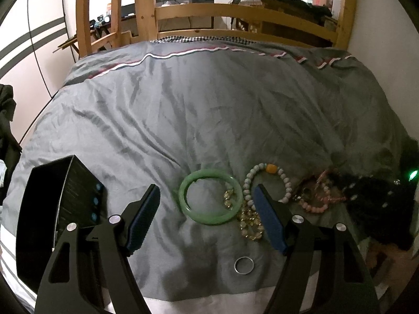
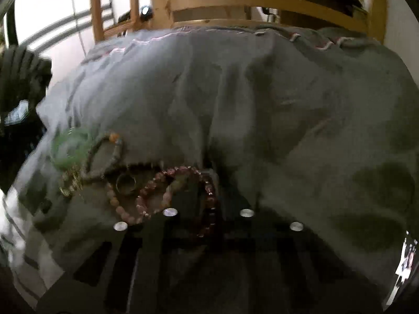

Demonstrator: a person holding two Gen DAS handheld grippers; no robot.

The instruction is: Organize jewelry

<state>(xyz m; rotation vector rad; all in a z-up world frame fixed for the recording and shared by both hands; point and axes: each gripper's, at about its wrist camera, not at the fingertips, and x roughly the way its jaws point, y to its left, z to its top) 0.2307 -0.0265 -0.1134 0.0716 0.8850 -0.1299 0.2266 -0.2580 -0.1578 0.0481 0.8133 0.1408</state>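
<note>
Jewelry lies on a grey bedspread [image 1: 183, 110]. In the left wrist view I see a green jade bangle [image 1: 210, 199], a white bead bracelet with an orange bead [image 1: 267, 180], a yellow crystal bracelet [image 1: 250, 219], pink bead bracelets [image 1: 318, 196] and a silver ring [image 1: 244, 265]. My left gripper [image 1: 207, 192] is open above the bangle. The right wrist view is blurred: my right gripper [image 2: 207, 183] is dark and low over a dark red bead bracelet [image 2: 209, 198]; its fingertips are hard to make out. The bangle [image 2: 70, 149] lies far left there.
An open black box [image 1: 60, 209] stands at the left by my left gripper. A dark fuzzy item [image 1: 377, 204] lies right of the pink beads. A wooden bed frame [image 1: 235, 13] stands at the far end; a white wall is at right.
</note>
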